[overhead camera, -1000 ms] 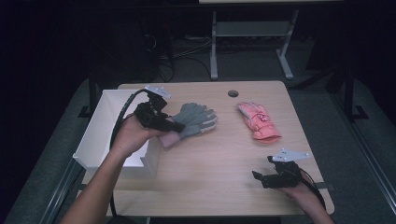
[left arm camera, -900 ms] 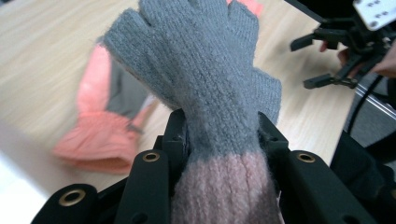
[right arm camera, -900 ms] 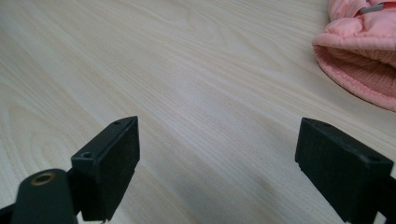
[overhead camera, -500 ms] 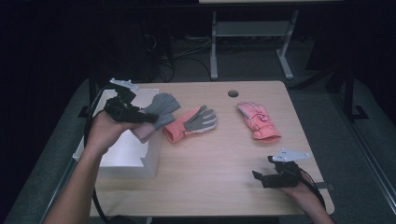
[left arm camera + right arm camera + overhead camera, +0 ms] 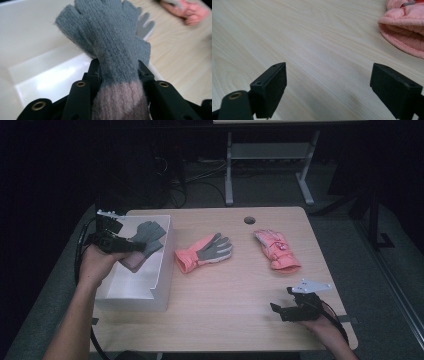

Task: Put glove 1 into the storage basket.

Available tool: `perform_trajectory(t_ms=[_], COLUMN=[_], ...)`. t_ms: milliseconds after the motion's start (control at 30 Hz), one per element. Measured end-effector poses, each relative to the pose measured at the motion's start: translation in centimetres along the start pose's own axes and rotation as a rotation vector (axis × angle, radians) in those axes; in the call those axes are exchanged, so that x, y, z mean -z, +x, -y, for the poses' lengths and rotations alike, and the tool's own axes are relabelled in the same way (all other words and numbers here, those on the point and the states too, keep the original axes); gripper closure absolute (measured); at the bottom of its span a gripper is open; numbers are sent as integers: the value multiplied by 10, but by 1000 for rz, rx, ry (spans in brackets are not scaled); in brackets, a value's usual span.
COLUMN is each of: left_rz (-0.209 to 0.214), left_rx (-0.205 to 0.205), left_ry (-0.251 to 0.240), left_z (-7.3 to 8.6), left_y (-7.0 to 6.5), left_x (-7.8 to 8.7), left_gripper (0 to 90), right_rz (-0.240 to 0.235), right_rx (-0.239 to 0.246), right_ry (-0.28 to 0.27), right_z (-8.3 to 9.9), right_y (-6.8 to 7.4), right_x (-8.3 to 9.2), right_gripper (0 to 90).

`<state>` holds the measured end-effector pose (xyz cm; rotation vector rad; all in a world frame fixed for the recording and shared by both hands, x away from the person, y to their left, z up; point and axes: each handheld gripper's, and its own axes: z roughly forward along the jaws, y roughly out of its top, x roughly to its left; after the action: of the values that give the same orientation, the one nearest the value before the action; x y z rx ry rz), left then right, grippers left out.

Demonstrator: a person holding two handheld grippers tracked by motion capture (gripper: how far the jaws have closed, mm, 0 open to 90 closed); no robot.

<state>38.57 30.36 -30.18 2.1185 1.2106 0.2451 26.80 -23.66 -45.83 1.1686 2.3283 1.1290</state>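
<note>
In the high view, the left hand-held gripper has carried a grey knitted glove leftward off the middle of the wooden surface; a second ago it was still near the table's centre, and it now hangs over the open white box at the left edge. That suggests the glove is about to be dropped in, with the release not yet made. A salmon-cuffed glove with a grey palm lies flat just right of the box, uncovered since the grey one was lifted away from it. A padded pink ski glove lies farther right, unmoved. The right hand-held gripper rests at the near right corner, where it was a second ago.

In the left gripper view, the black jaws are clamped on the grey knitted glove at the wrist, where fuzzy grey wool meets a dusty pink ribbed cuff. The stubby knitted fingers droop over the box's smooth, glossy white floor.

In the right gripper view, the two blocky black jaws stand wide apart with nothing between them, above pale wood grain. The quilted pink ski glove shows its ribbed cuff opening at the far right.
</note>
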Motion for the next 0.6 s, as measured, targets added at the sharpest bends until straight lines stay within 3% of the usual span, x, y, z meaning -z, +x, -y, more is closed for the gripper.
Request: perform_trajectory(t_ms=[367,600], left_rz=[-78,-126], left_rx=[77,94], left_ry=[41,108], left_z=[22,34], left_y=[29,42], left_x=[-29,-53], left_gripper=[637,632], right_rz=[0,-3], right_rx=[5,4], right_ry=[3,3], right_z=[0,0], right_y=[1,0], right_x=[0,0], right_gripper=[134,134])
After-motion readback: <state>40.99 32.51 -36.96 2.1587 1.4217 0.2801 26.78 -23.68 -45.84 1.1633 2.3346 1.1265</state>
